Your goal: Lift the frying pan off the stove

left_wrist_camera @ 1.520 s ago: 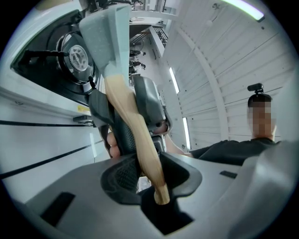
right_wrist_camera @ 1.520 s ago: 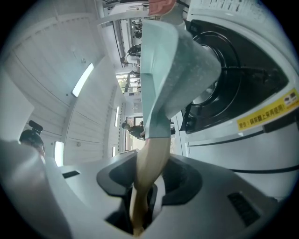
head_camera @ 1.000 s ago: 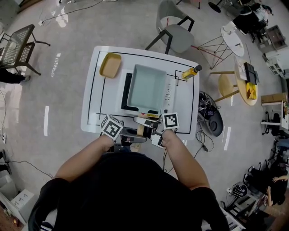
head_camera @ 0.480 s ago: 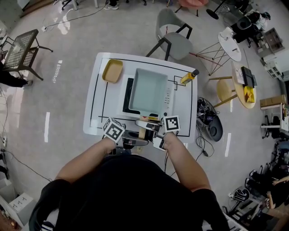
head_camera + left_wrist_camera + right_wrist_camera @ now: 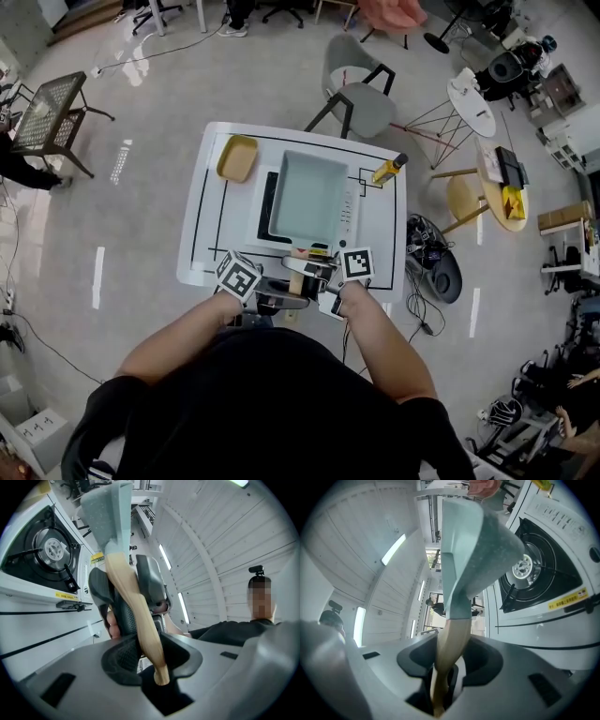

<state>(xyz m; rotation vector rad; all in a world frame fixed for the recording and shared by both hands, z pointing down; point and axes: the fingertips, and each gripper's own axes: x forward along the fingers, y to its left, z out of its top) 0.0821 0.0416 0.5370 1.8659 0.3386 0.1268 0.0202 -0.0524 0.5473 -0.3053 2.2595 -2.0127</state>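
A square pale-green frying pan (image 5: pixel 307 195) hangs level just above the white stove (image 5: pixel 352 202), hiding most of the black burner well (image 5: pixel 263 204). Its wooden handle (image 5: pixel 294 276) points toward me. My left gripper (image 5: pixel 281 298) is shut on the handle's near end (image 5: pixel 140 620). My right gripper (image 5: pixel 315 277) is shut on the handle (image 5: pixel 449 648) a little further up. In the left gripper view the pan (image 5: pixel 108 513) rises above the burner (image 5: pixel 49 550). In the right gripper view the pan's underside (image 5: pixel 476 550) stands clear of the burner (image 5: pixel 524 567).
The stove stands on a white table (image 5: pixel 202 216) marked with black lines. On it are a yellow dish (image 5: pixel 236 157) at the back left and a yellow bottle (image 5: pixel 390 170) at the back right. A grey chair (image 5: pixel 361 89) stands behind the table.
Both grippers and the pan have come up slightly over the stove. The grip on the handle is unchanged.
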